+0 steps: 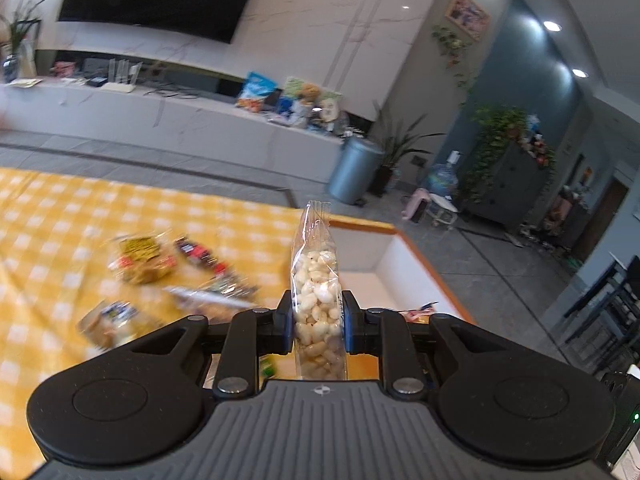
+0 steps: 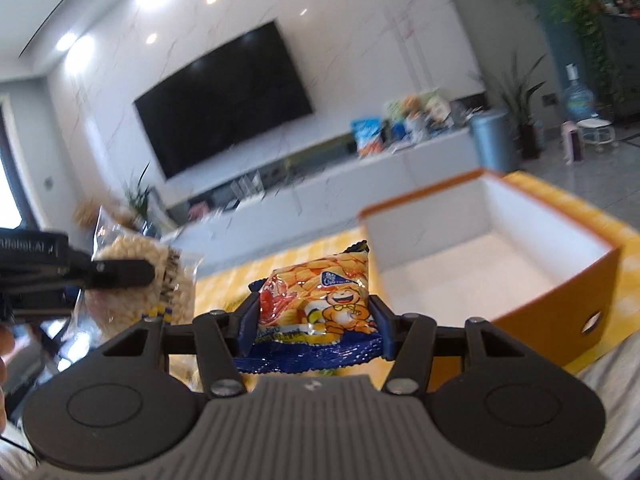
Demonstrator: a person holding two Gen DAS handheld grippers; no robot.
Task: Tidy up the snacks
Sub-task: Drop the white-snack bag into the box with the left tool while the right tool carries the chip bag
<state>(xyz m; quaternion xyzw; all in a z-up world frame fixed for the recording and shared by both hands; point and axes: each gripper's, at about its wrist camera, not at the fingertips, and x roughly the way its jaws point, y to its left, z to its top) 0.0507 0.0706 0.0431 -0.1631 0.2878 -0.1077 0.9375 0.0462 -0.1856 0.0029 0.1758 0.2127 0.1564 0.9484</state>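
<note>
The left gripper (image 1: 317,320) is clamped on a clear bag of pale puffed snacks (image 1: 318,300). The bag stands upright between the two pads, its crimped top rising well above the fingertips and its lower end running back toward the gripper body. In the right wrist view the same bag (image 2: 140,280) shows at the left edge, broadside on, with a black finger (image 2: 120,274) pressed across its face.

The right gripper (image 2: 314,320) grips an orange snack packet with a cartoon tiger (image 2: 320,300). The packet sits crosswise between the blue pads, its printed face turned up and toward the camera, its blue crimped hem (image 2: 308,354) hanging back below the jaws — both pads press on its sides.

Both packets are held in the air above the table with the yellow checked cloth (image 1: 60,208). An open box with orange outer walls and a white inside (image 2: 532,264) stands near the table's far right corner, ahead and to the right of the right gripper; in the left wrist view its near wall (image 1: 384,256) shows just beyond the clear bag. Toward the middle of the cloth, left of the left gripper, several more wrapped snacks (image 1: 148,260) lie loose — too blurred to tell apart.
</note>
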